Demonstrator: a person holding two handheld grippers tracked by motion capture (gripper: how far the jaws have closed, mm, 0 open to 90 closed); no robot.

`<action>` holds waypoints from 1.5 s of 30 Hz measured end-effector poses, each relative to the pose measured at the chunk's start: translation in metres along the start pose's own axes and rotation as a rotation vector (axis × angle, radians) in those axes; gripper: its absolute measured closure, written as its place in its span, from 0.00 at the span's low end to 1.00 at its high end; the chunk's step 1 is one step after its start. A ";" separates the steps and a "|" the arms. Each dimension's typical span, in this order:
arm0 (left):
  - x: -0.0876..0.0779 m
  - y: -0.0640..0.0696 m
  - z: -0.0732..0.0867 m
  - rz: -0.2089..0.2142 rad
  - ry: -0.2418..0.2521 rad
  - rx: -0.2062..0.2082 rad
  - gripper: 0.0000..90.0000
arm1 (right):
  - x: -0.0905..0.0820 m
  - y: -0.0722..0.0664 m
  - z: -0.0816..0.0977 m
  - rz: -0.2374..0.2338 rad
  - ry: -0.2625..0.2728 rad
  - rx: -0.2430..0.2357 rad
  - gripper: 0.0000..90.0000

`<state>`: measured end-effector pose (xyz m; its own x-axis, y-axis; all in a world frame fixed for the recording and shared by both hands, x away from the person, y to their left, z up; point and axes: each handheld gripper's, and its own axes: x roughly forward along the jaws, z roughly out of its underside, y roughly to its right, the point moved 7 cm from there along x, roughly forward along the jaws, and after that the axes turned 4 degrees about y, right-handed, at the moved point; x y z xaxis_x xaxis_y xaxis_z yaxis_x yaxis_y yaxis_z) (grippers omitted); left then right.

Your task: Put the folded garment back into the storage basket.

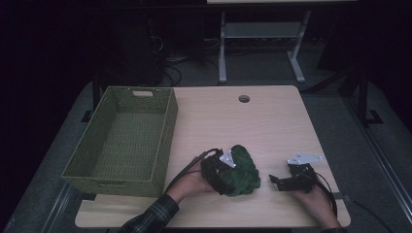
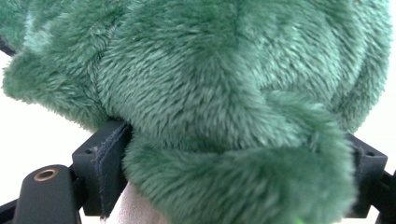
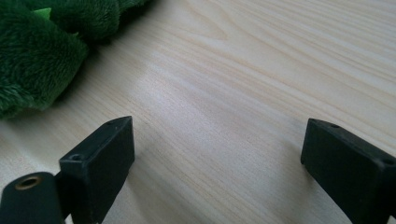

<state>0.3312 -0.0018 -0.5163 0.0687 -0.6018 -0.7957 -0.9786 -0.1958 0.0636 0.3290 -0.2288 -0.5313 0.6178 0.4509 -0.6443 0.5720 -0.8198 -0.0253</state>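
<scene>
Now your left gripper [image 1: 228, 171] straddles the plush [image 1: 242, 171], jaws wide, grip unclear; right gripper [image 1: 278, 180] rests on the table [image 1: 252, 121], jaws apart and empty.

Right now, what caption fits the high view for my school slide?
Left gripper open around a green plush toy on the table, beside a green basket.

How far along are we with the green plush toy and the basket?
Nothing is done yet: the woven basket holds nothing. In hand: the left hand-held gripper has its jaws wide around the green plush toy on the table. Left: gripping, lifting, moving it. The right hand-held gripper rests open.
</scene>
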 end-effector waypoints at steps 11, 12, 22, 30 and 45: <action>-0.002 0.002 -0.003 -0.036 -0.023 0.019 0.39 | 0.001 0.000 0.000 0.001 -0.001 0.004 0.11; -0.003 0.002 -0.003 -0.032 -0.022 0.019 0.45 | 0.001 0.000 0.000 0.002 -0.001 0.004 0.11; -0.007 0.000 -0.003 0.039 -0.016 -0.046 0.78 | 0.001 0.000 -0.001 0.004 -0.001 0.008 0.11; -0.019 -0.001 -0.006 0.066 0.008 -0.091 0.82 | 0.001 0.000 -0.001 0.004 -0.001 0.009 0.11; -0.056 0.002 -0.030 0.072 0.062 -0.124 0.83 | 0.001 0.000 -0.001 0.004 -0.002 0.008 0.11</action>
<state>0.3317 0.0085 -0.4538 0.0143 -0.6637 -0.7479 -0.9503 -0.2417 0.1963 0.3296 -0.2281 -0.5312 0.6187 0.4473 -0.6459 0.5654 -0.8243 -0.0291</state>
